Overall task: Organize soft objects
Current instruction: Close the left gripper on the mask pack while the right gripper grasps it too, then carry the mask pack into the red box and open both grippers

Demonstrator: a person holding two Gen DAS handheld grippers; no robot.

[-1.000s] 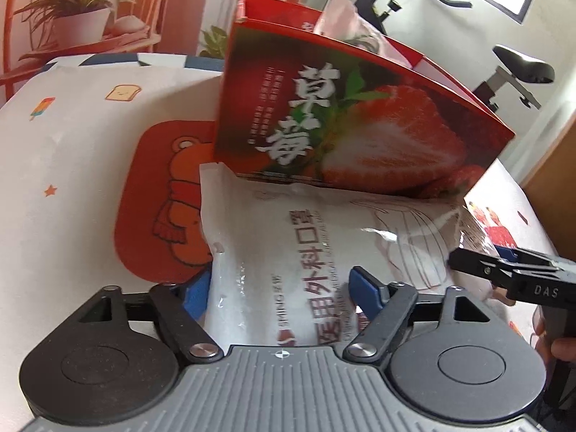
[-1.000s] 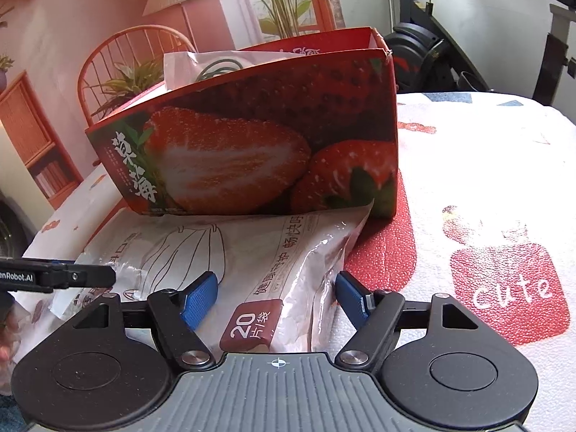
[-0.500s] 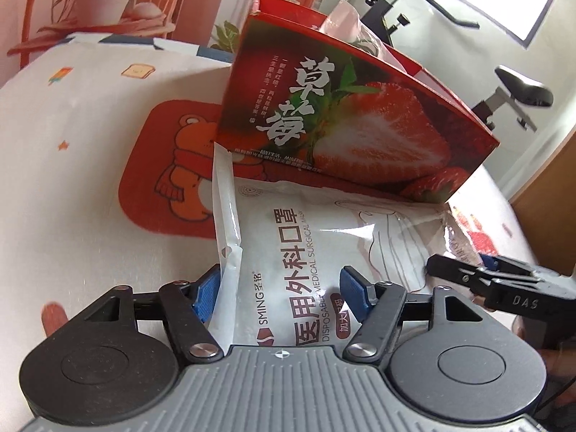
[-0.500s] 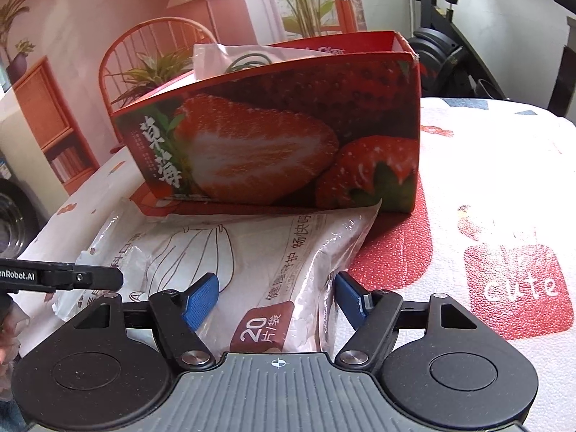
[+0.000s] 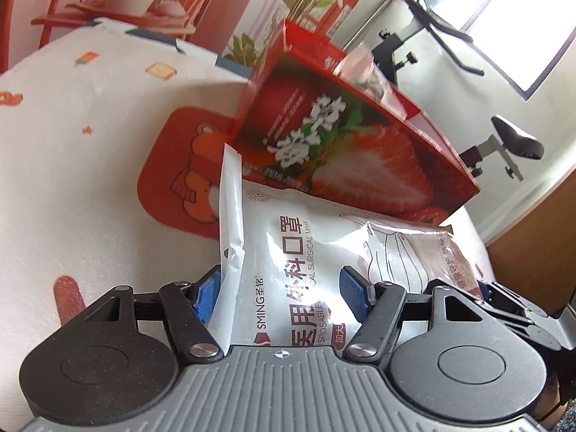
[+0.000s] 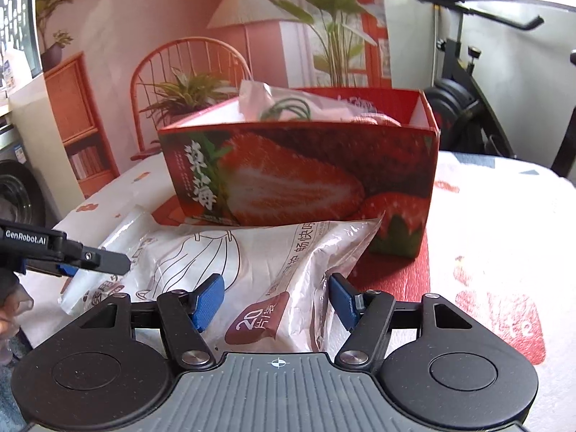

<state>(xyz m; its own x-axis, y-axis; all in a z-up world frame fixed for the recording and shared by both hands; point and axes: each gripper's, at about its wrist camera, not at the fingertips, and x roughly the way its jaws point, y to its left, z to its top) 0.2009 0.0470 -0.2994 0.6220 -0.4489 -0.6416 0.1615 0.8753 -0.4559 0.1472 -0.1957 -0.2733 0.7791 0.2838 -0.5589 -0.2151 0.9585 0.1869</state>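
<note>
Both grippers' blue-padded tongs stand apart around one white surgical mask pack [image 5: 284, 244]: left gripper [image 5: 279, 293] at one end, right gripper [image 6: 275, 302] at the other. The pack lies on a patterned tablecloth [image 5: 90, 165], against an open strawberry box [image 6: 302, 176] holding another plastic bag [image 6: 284, 104]. An exercise bike [image 6: 464, 82] stands beyond.

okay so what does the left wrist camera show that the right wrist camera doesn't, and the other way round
Only the left wrist view shows the orange bear print on the tablecloth and the pack's SMING lettering.

Only the right wrist view shows the box's open top with a clear bag sticking out, the pack's "20" label, and the wire chair behind.

Both show the strawberry box and the surgical mask pack lying in front of it, between the open fingers of the left gripper and right gripper.
</note>
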